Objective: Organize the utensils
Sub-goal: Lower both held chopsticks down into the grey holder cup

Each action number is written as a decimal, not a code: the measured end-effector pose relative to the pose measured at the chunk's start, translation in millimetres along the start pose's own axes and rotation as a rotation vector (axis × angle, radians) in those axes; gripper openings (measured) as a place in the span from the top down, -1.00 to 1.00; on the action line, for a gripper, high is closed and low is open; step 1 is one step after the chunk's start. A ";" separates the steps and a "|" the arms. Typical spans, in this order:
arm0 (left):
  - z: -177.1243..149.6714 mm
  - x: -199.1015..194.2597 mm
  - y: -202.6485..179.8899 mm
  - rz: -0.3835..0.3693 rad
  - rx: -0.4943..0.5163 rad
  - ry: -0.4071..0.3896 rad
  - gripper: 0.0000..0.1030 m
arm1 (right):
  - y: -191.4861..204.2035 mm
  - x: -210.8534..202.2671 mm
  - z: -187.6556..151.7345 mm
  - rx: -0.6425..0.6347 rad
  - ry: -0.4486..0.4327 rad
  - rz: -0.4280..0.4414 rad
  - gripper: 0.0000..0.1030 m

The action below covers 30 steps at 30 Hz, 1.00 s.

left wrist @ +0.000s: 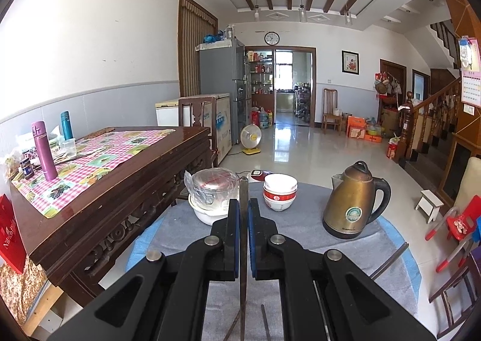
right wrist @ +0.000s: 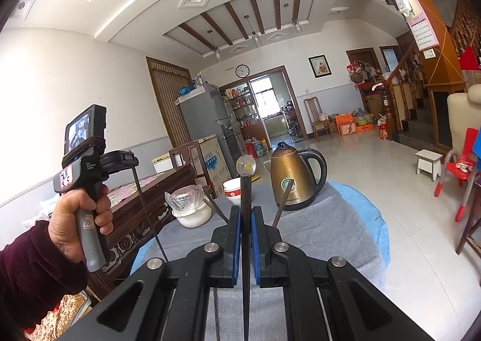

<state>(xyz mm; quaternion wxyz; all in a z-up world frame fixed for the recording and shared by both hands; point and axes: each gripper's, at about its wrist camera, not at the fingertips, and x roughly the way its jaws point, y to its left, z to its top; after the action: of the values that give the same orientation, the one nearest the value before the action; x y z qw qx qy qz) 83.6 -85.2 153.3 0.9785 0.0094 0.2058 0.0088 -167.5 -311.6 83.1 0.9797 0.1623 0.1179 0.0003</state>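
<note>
My left gripper [left wrist: 244, 202] is shut on a dark chopstick [left wrist: 243, 190] that runs up between its blue pads, over the grey cloth of the round table [left wrist: 300, 238]. More dark chopsticks [left wrist: 387, 259] lie on the cloth to the right and near the bottom edge. In the right wrist view my right gripper [right wrist: 246, 210] is shut on another dark chopstick [right wrist: 246, 190]. Two more chopsticks [right wrist: 284, 202] fan out from behind its fingers; what supports them is hidden. At the left a hand holds the left gripper [right wrist: 132, 160], with a thin chopstick [right wrist: 150, 220] hanging down from it.
On the far side of the table stand a brass-coloured kettle [left wrist: 354, 202], stacked red-and-white bowls [left wrist: 279, 193] and a white pot with a bagged glass container [left wrist: 210, 190]. A dark wooden sideboard [left wrist: 90, 205] is close on the left. A red chair [left wrist: 460, 220] stands on the right.
</note>
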 end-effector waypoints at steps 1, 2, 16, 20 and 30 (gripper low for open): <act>0.0 0.5 1.2 -0.001 -0.002 -0.001 0.90 | -0.2 -0.2 -0.1 0.003 0.000 0.000 0.86; 0.0 0.9 2.1 -0.001 -0.005 -0.001 0.90 | 0.7 1.0 0.2 0.003 0.001 0.001 0.86; -3.8 12.5 32.0 0.004 -0.053 0.020 0.90 | 15.6 13.9 -2.2 -0.016 0.022 0.009 0.86; -5.0 14.4 38.7 0.003 -0.064 0.023 0.90 | 19.3 17.6 -2.9 -0.023 0.025 0.011 0.86; -4.9 17.1 45.9 0.005 -0.074 0.021 0.90 | 14.7 24.5 -0.9 -0.008 0.025 0.010 0.86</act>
<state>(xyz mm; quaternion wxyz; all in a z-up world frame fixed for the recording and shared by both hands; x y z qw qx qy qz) 96.6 -38.8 142.9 0.9759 -0.0265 0.2157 0.0191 -143.3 -296.5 81.3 0.9788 0.1588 0.1293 0.0075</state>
